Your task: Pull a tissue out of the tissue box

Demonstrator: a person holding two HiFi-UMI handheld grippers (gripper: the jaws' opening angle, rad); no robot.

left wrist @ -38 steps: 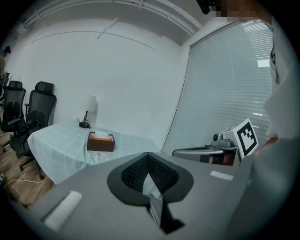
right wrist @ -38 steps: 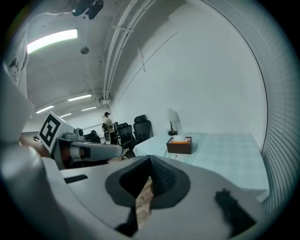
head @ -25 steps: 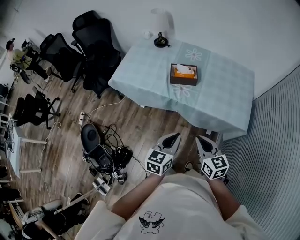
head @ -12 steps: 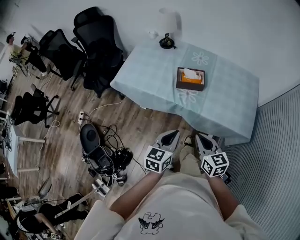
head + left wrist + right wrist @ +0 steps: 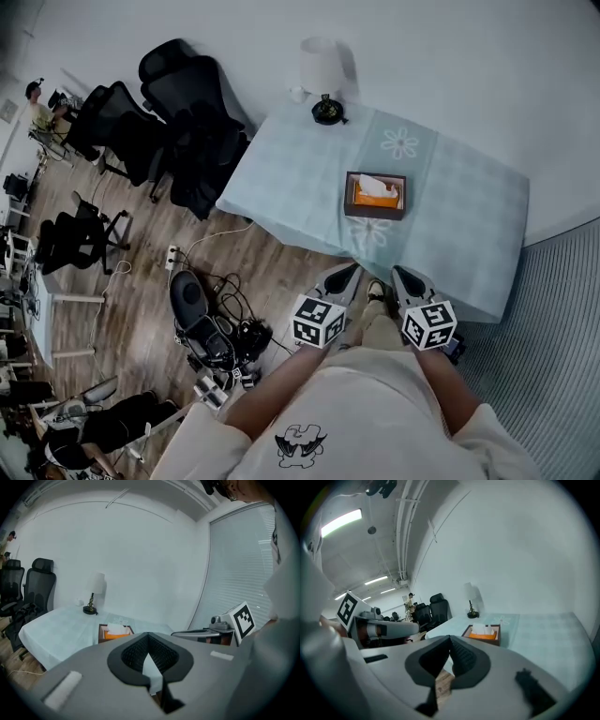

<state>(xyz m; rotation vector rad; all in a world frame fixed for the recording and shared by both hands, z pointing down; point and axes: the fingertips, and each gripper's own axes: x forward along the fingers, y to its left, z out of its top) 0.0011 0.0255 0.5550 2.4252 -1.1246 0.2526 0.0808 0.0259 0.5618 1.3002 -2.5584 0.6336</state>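
Tissue box (image 5: 375,195), brown with orange lining, sits mid-desk (image 5: 469,216), a white tissue (image 5: 375,187) poking up. The 2 tools, left tool (image 5: 345,274) and right tool (image 5: 403,275), are closed and empty, well apart from it.

Person: is wearing a cream short-sleeved T-shirt (image 5: 375,403) that is bearing a small black cartoon print (image 5: 300,442) on the chest. Left gripper (image 5: 348,274) and right gripper (image 5: 401,275): each is showing a pale grey shell and black ribbed pads (image 5: 164,654), and is carrying a cube (image 5: 319,322) of black-and-white square markers.
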